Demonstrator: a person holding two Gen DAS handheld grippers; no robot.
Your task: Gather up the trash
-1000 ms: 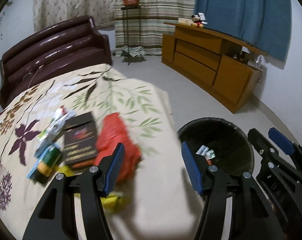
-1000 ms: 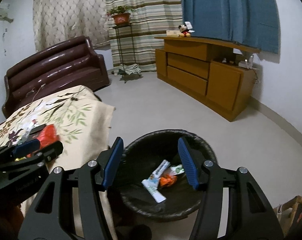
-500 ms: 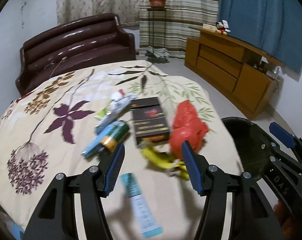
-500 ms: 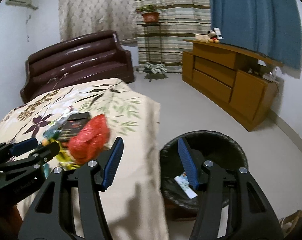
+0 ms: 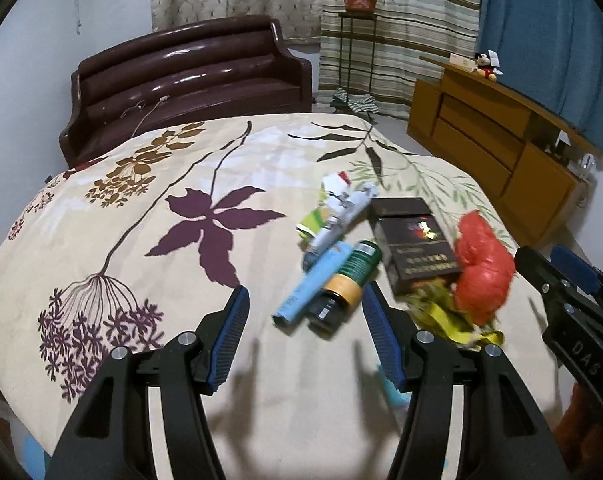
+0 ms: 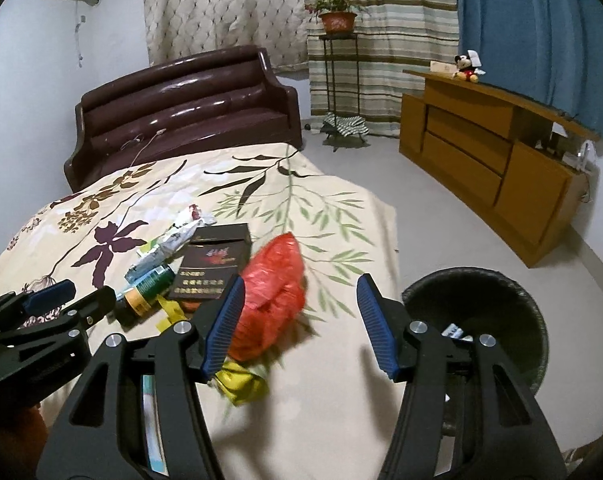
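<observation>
Trash lies in a heap on the floral bedspread (image 5: 141,208): a green-and-orange bottle (image 5: 343,284), a light blue tube (image 5: 313,286), a white wrapper (image 5: 341,216), a dark box (image 5: 415,242), a crumpled red bag (image 5: 481,268) and yellow wrappers (image 5: 453,320). My left gripper (image 5: 305,338) is open and empty, just short of the bottle and tube. My right gripper (image 6: 299,322) is open and empty over the bed edge, its left finger beside the red bag (image 6: 273,296). The black bin (image 6: 497,312) stands on the floor to the right with some trash inside.
A dark red sofa (image 5: 189,80) stands behind the bed. A wooden sideboard (image 6: 493,168) runs along the right wall. A plant stand (image 6: 337,64) stands by the striped curtain. Grey floor (image 6: 421,208) lies between bed and sideboard.
Both grippers have swung left, from over the bin toward the trash heap on the bed. The left gripper now faces the bottle and tube. Both stayed open and empty.
</observation>
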